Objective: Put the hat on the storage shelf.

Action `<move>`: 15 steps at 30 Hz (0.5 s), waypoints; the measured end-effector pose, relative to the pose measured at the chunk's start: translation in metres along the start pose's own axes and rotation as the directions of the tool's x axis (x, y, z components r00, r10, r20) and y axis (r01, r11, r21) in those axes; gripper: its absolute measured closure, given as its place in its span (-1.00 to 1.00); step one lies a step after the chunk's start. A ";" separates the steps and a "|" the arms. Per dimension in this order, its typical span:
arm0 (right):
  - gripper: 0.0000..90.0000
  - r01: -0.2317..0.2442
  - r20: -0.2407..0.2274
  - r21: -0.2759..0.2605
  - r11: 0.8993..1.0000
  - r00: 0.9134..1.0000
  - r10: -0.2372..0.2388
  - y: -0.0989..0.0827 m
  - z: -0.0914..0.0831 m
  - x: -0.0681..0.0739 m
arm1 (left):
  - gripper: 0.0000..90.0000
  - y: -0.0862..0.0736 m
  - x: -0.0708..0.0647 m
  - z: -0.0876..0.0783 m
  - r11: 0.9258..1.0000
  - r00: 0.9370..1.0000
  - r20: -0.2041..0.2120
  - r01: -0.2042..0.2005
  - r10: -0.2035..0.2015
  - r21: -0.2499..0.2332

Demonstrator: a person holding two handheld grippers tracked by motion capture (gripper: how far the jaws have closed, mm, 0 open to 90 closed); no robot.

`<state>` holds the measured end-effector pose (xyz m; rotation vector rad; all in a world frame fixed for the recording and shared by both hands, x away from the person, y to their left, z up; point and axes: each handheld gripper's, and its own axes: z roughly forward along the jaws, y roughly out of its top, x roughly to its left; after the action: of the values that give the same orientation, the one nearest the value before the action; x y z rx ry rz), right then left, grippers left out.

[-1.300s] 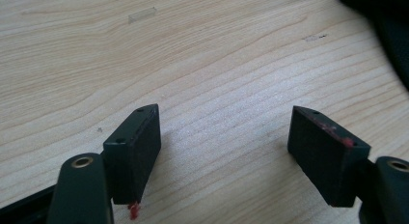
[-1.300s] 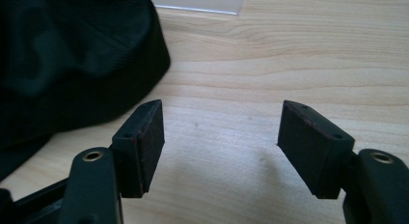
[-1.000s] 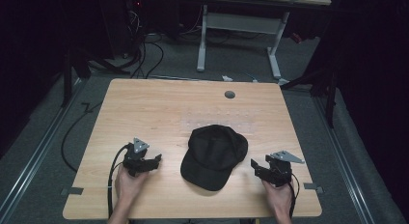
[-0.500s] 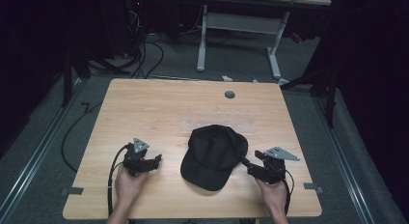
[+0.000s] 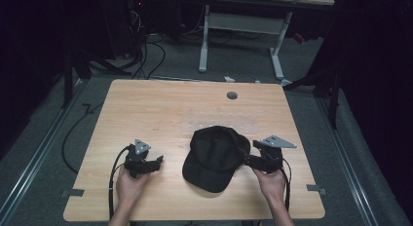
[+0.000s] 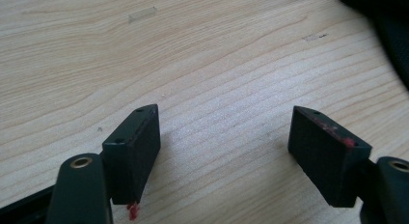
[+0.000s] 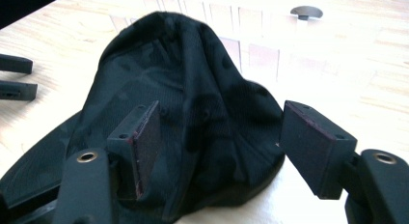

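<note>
The right tongs (image 7: pixel 219 151) gaped wide at the black fabric cap (image 5: pixel 214 155), seemingly about to pinch its side; the left tongs (image 6: pixel 226 156) waited open, empty, above the pale wooden surface (image 5: pixel 160 109).

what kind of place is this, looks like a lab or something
Probably a lab or recording workspace: a bare wooden table with a black cap, cables trailing over the grey floor, and another desk's frame behind, surrounded by dark.
</note>
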<state>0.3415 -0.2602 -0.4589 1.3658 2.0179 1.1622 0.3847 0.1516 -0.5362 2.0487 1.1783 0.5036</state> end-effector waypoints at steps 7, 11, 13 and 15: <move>-0.36 0.013 -0.027 -0.009 1.000 1.000 -0.013 0.015 0.010 0.001 | -0.39 0.000 0.000 0.000 1.000 1.000 0.000 0.000 0.000 0.000; -0.41 0.015 -0.035 0.000 1.000 0.999 -0.015 0.023 0.017 0.002 | -0.39 0.000 0.000 0.000 1.000 1.000 0.000 0.000 0.000 0.000; -0.42 0.019 -0.039 0.000 1.000 0.999 -0.019 0.026 0.020 0.002 | -0.39 0.000 0.000 0.000 1.000 1.000 0.000 0.000 0.000 0.000; -0.43 0.020 -0.044 0.004 1.000 0.999 -0.019 0.029 0.024 0.002 | -0.39 0.000 0.000 0.000 1.000 1.000 0.000 0.000 0.000 0.000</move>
<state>0.3739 -0.2443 -0.4483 1.3310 2.0607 1.1891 0.3847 0.1516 -0.5362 2.0485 1.1783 0.5038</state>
